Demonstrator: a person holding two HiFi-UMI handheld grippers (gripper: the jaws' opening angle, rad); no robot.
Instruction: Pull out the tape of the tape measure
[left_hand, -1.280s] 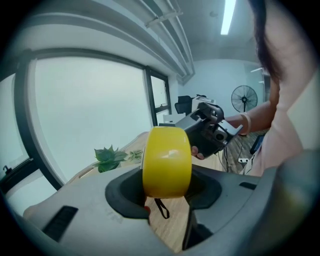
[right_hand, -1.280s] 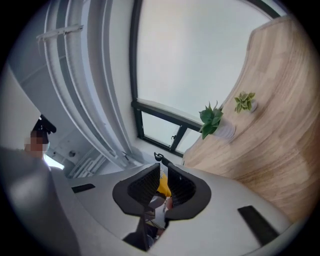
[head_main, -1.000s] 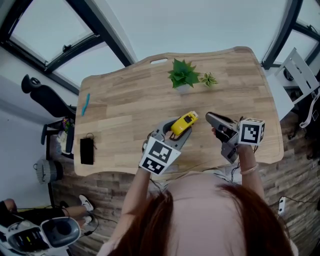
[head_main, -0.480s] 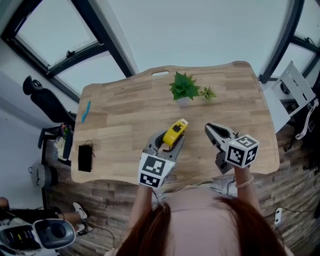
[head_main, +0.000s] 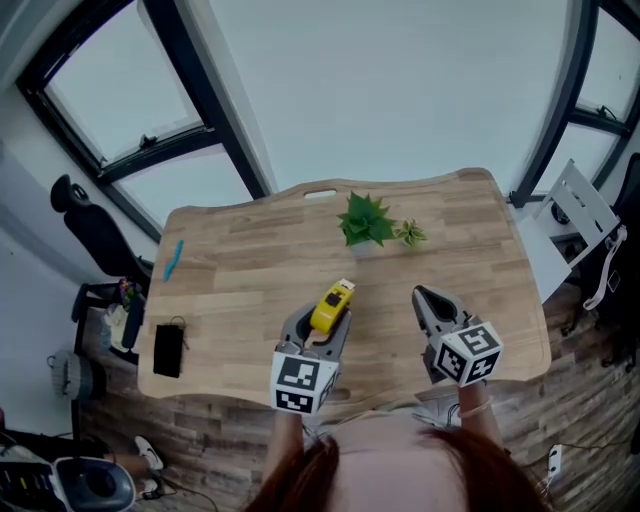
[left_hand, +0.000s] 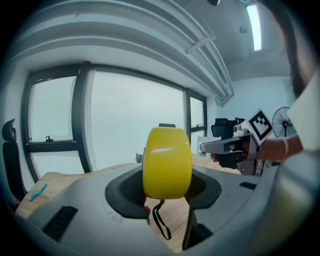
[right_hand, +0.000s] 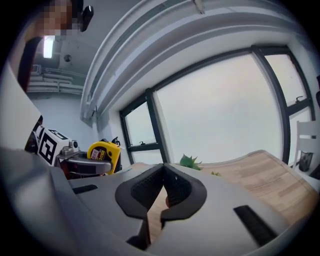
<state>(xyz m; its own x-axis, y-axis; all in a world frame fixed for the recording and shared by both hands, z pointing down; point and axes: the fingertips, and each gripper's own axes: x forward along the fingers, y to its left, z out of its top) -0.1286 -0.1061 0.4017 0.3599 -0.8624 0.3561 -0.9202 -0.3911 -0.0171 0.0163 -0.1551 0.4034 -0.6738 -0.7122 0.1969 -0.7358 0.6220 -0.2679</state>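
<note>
1. My left gripper (head_main: 316, 335) is clamped on the yellow tape measure (head_main: 331, 305). Its pads press the two sides of the case.
2. The case stands on edge between the jaws, above the front part of the wooden table (head_main: 240, 260). Its black strap (left_hand: 161, 222) hangs beneath it.
3. My right gripper (head_main: 428, 300) has its jaws closed together, with nothing between them. It sits to the right of the tape measure, apart from it.
4. Both grippers point toward the far edge, where a green plant (head_main: 365, 220) stands with a smaller plant (head_main: 409, 235) just beside it.
</note>
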